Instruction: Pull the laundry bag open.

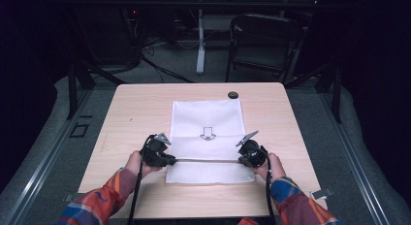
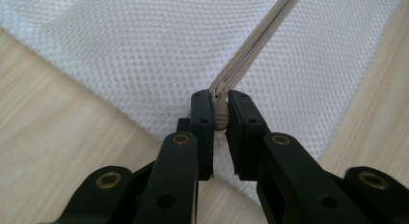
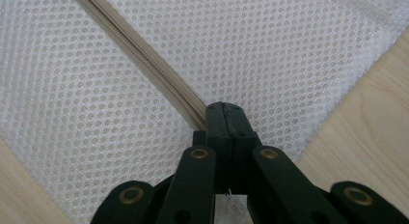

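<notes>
My left gripper (image 2: 220,113) clamps the zipper pull (image 2: 220,114) at nine o'clock; my right gripper (image 3: 223,119) pinches the zipper (image 3: 144,60) end at three.

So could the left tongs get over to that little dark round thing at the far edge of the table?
Probably yes, but not right now: the left tongs are clamped on the zip pull of the mesh bag. Once released, bare table leads to the round thing.

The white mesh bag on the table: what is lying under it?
Under the white mesh bag the light wooden table continues around every edge. Whether anything lies beneath or inside the mesh cannot be seen; the fabric covers it.
</notes>
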The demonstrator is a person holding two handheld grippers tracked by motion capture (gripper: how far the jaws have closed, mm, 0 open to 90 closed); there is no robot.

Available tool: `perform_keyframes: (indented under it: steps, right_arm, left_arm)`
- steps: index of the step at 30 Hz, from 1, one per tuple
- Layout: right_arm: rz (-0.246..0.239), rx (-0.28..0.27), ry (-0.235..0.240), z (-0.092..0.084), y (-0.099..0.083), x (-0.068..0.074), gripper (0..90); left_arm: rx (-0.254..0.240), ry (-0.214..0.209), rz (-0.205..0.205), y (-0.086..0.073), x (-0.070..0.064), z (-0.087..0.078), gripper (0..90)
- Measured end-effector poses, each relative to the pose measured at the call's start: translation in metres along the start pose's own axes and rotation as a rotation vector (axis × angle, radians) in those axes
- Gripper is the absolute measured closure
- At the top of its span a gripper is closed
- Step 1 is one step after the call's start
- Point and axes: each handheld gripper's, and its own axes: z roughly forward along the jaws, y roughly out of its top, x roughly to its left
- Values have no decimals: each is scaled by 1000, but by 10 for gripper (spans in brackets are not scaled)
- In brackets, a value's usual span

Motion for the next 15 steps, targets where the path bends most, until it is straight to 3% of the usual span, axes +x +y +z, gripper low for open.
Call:
perform_keyframes:
  steps: [15]
  right_arm:
    - [-2, 3, -3, 0, 0, 0, 900]
  left_arm:
    - [17, 23, -28, -13, 9, -8, 816]
